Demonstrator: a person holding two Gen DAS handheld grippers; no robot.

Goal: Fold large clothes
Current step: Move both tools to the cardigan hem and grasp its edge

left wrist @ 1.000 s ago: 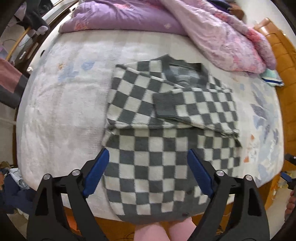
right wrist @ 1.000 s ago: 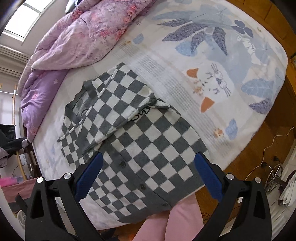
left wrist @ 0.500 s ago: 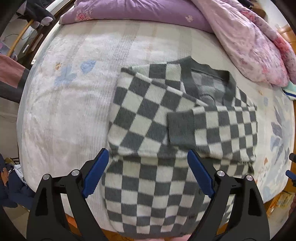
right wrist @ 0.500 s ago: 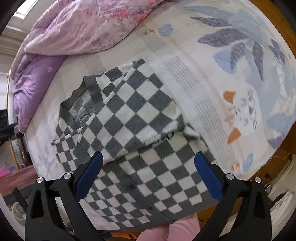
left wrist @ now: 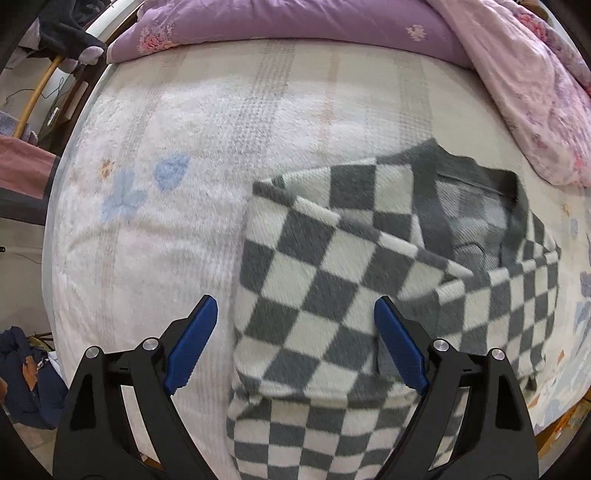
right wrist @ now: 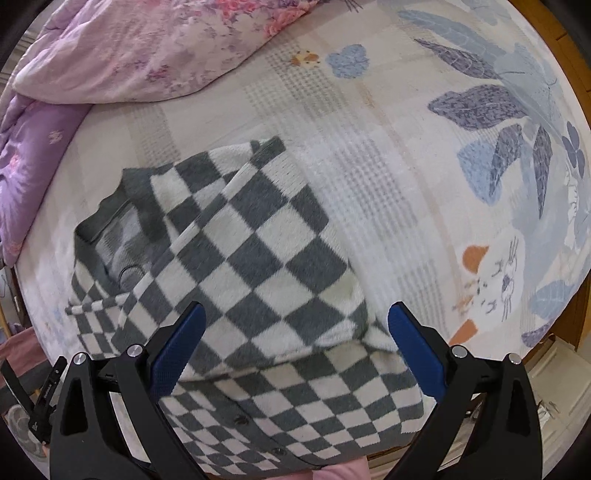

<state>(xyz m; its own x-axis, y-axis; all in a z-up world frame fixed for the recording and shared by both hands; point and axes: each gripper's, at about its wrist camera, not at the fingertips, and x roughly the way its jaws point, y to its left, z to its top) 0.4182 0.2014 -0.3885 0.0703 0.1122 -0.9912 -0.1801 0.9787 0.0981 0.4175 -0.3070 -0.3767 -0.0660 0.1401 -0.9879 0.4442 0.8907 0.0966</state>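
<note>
A grey-and-white checkered cardigan (left wrist: 332,295) is laid flat on the bed, near the bed's near edge, with both sleeves folded inward across the chest so that they overlap over the body. Its dark grey collar (left wrist: 476,177) is turned toward the far side of the bed, and the button placket is seen at the hem end in the right wrist view (right wrist: 258,432), where the hem hangs a little over the edge. The left gripper (left wrist: 295,343) is held above the garment's left folded edge, its blue pads (left wrist: 192,343) spread wide; one pad is seen over the bare sheet and the other over the checkered knit, and nothing is clasped between them. The right gripper (right wrist: 295,347) is likewise released, its blue pads (right wrist: 413,350) wide apart over the folded sleeve and the garment's right edge, with no cloth pinched. The cardigan rests on a pale plush bedsheet (left wrist: 166,240) printed with blue leaves and a cat figure (right wrist: 498,280). Beyond the collar, a purple quilt (left wrist: 295,26) and a pink floral duvet (right wrist: 147,48) are piled along the far side. A wooden bed frame is glimpsed at the right edge of the right wrist view (right wrist: 583,314), and a strip of pink fabric is seen at the bottom of that view (right wrist: 343,470).
</note>
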